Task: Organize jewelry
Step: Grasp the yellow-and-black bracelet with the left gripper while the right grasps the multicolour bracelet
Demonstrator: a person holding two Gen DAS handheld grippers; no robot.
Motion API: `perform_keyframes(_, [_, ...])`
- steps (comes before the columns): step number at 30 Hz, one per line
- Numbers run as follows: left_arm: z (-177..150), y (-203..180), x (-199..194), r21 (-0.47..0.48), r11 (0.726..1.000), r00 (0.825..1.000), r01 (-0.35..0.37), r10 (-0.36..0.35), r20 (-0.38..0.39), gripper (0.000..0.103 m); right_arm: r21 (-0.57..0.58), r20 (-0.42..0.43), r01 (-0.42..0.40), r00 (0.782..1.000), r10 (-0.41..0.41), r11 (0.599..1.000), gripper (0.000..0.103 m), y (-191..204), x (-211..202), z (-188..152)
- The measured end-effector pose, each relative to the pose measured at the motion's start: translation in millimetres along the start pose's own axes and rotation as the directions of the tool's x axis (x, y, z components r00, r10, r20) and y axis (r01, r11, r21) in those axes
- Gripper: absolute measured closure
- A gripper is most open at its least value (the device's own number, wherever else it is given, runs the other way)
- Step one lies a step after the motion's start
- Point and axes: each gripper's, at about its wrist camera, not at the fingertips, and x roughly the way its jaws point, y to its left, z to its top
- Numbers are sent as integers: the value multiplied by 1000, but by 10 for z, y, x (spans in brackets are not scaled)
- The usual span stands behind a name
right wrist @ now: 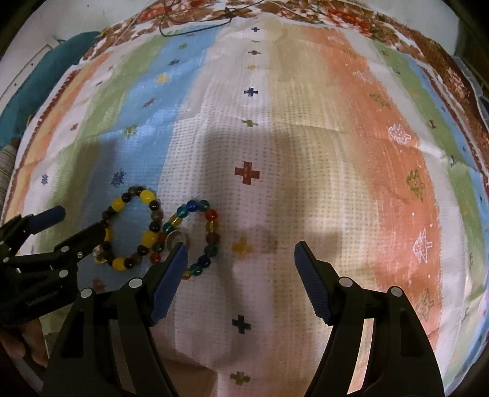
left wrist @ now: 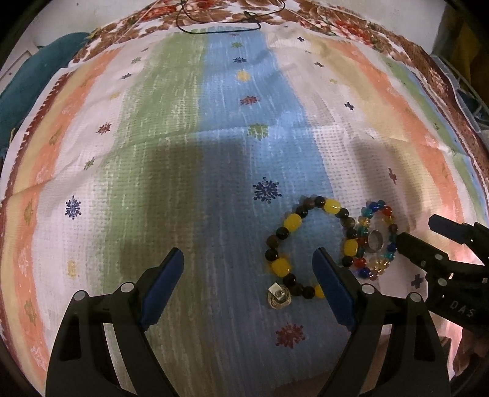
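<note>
A bracelet of yellow and dark beads [left wrist: 292, 223] [right wrist: 146, 195] lies on the striped cloth [left wrist: 214, 152]. It touches a bracelet of multicoloured glass beads [left wrist: 371, 213] [right wrist: 211, 215], which has a silver ring [left wrist: 374, 239] [right wrist: 174, 238] inside its loop. A small silver ornament [left wrist: 278, 294] [right wrist: 99, 255] rests at the yellow bracelet's near edge. My left gripper [left wrist: 247, 258] [right wrist: 76, 221] is open above the cloth, and its right finger overlaps that bracelet. My right gripper [right wrist: 240, 250] [left wrist: 418, 230] is open, its left finger by the ring.
A thin black cord [left wrist: 220, 29] [right wrist: 195, 27] lies at the far edge of the cloth. A teal fabric heap [left wrist: 30, 76] [right wrist: 39, 73] sits beyond the cloth's left edge. A hand [right wrist: 21, 342] shows at the lower left behind the left gripper.
</note>
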Motion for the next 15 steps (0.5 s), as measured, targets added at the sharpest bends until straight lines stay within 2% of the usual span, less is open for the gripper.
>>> perform_keyframes(6, [15,-13,102,33,999,999,-25,26,-20,19,-30,-9,21,1000,-21,999,31,26,100,11])
perform_keyframes(15, [63,86,231,9,999,998,-51,52,-21,20,-35,5,31,1000,-31,999,31,36,182,24])
